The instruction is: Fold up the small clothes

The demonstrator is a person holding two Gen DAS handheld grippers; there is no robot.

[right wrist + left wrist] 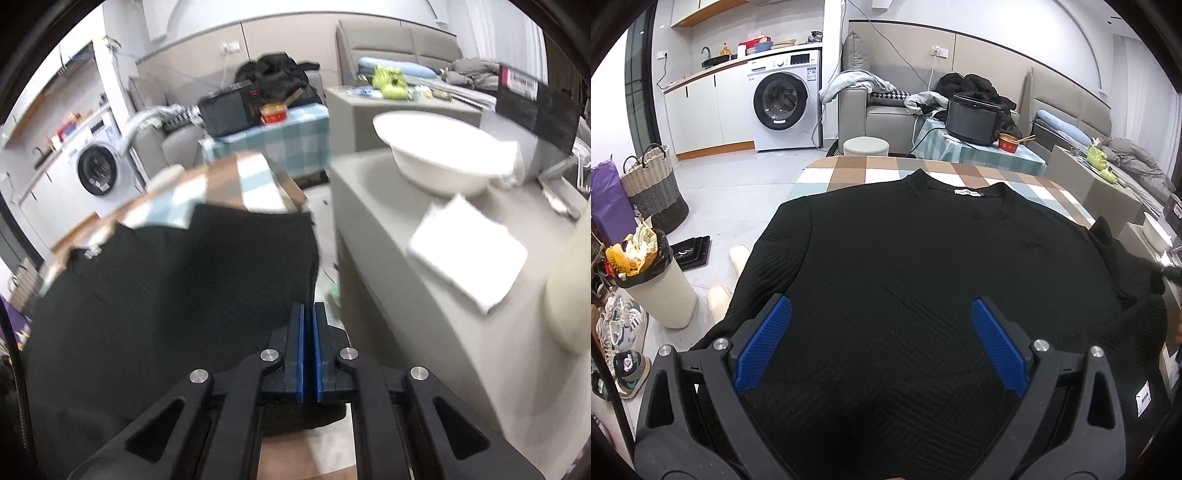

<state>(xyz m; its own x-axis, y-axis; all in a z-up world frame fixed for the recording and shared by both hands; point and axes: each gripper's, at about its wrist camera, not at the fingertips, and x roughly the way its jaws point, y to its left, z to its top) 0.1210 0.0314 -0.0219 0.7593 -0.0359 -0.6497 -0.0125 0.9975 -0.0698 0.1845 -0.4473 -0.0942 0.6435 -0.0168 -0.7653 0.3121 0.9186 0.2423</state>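
A black textured sweater lies spread on a checked tablecloth table, collar with a white label at the far side. My left gripper is open, its blue pads wide apart above the sweater's lower middle, holding nothing. In the right wrist view the sweater drapes over the table's right edge. My right gripper is shut, its blue pads pressed together at the sweater's right edge; the view is blurred and black cloth appears caught between them. The right gripper's tip shows at the left view's right edge.
A full trash bin, shoes and a woven basket stand on the floor at left. A grey counter with a white bowl and folded white cloth stands right of the table. A washing machine and sofa are behind.
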